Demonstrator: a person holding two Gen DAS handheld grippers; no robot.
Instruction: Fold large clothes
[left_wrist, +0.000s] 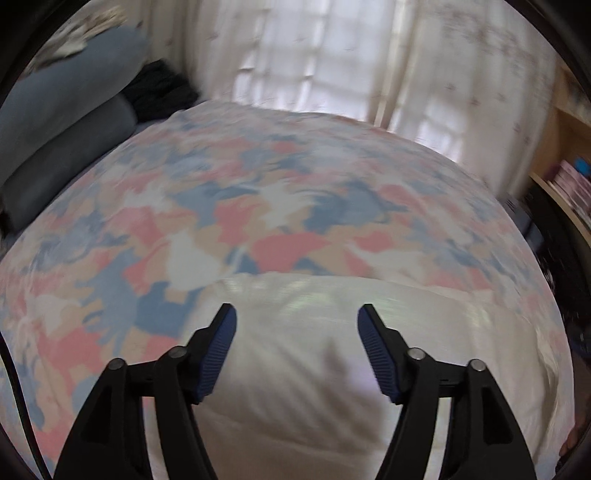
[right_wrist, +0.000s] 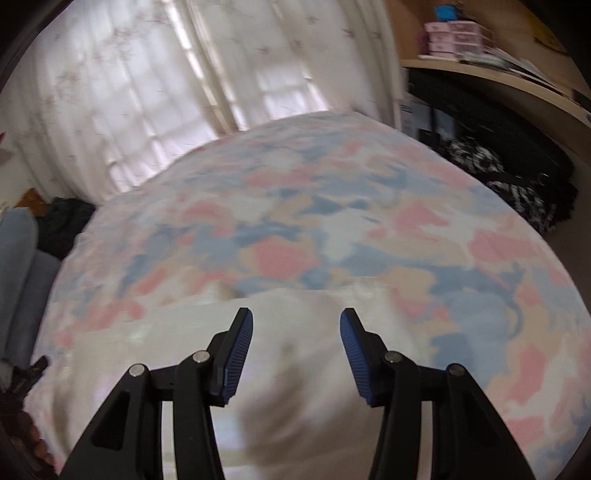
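We look down over a bed covered with a soft sheet printed in jagged patches of coral pink, dusty blue, peach and white. On its near edge lies the white garment, a pale, smooth cloth spread in a broad rounded slab with a straight far edge and faint shiny streaks across it; motion blur hides its weave and its seams.

Our left claw hangs above that cloth with its two black plastic fingers spread wide, the ribbed blue pads facing each other and nothing between them. Our right claw hangs over the same white garment, also spread, its blue ribbed pads apart and pinching nothing. Each finger is an angular black arm joined by small silver pins.

Behind the bed hang thin, cream curtains with a sparse sprig pattern, daylight showing through in window-pane squares. In the left view, smooth grey-blue pillows pile at the side of the bed. In the right view a curved wooden shelf carries small pink drawers, and dark speckled fabric lies heaped below it.
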